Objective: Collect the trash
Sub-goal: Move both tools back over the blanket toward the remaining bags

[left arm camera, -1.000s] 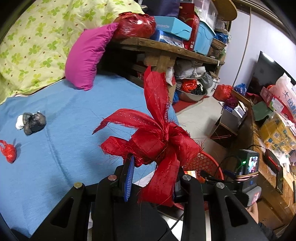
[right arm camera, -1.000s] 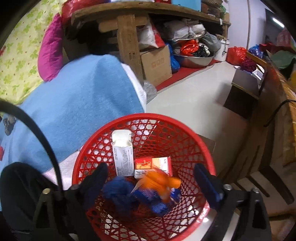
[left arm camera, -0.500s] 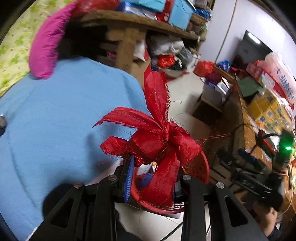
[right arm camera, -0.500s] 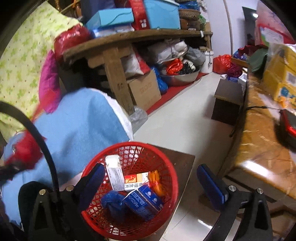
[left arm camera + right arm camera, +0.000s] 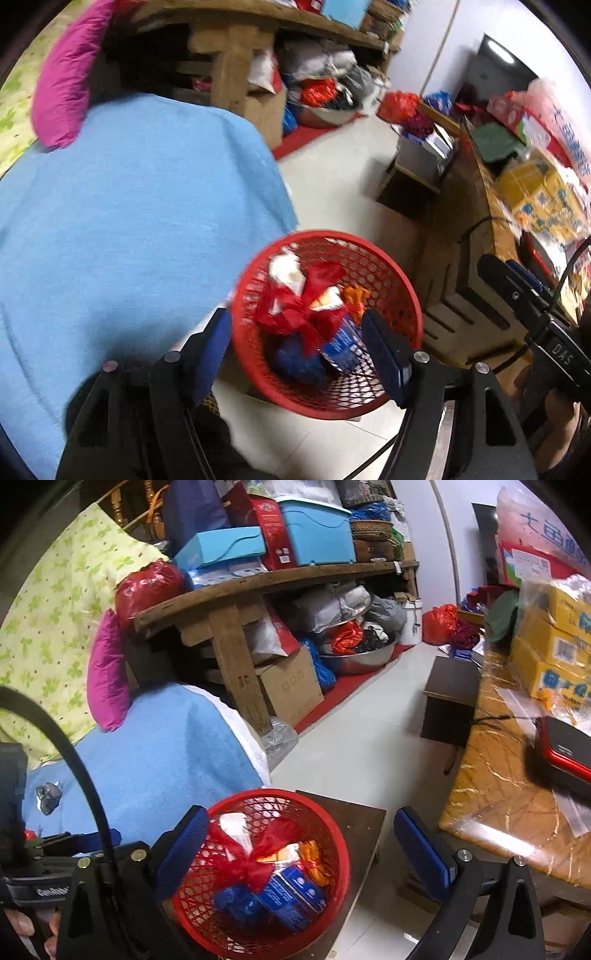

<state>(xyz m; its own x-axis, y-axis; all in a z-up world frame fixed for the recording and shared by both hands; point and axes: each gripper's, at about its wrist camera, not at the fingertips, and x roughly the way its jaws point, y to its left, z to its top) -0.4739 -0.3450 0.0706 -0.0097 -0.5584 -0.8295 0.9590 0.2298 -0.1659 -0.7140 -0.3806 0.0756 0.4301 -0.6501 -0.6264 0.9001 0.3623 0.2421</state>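
Observation:
A red mesh basket (image 5: 408, 295) (image 5: 341, 845) stands on a low dark stool (image 5: 364, 821) beside the bed. A red ribbon bow (image 5: 301, 314) (image 5: 255, 862) lies loose inside it, on top of a white box, a blue box (image 5: 291, 891), an orange wrapper and a blue wad. My left gripper (image 5: 297, 332) hovers over the basket; its jaws are opening with nothing pressed between them. My right gripper (image 5: 299, 823) stands wide open above the basket, holding nothing. A grey crumpled wad (image 5: 48, 794) lies on the bed.
The blue bed cover (image 5: 129, 221) fills the left, with a magenta pillow (image 5: 62, 77) at its head. A cluttered wooden shelf (image 5: 258, 583) stands behind, with a cardboard box (image 5: 291, 686) below it. On the right, a wooden table (image 5: 498, 775) carries yellow boxes and a red device (image 5: 565, 746).
The left gripper swung from the bed over to the basket, opened and let the red bow fall in. The right gripper drew back and up from the basket.

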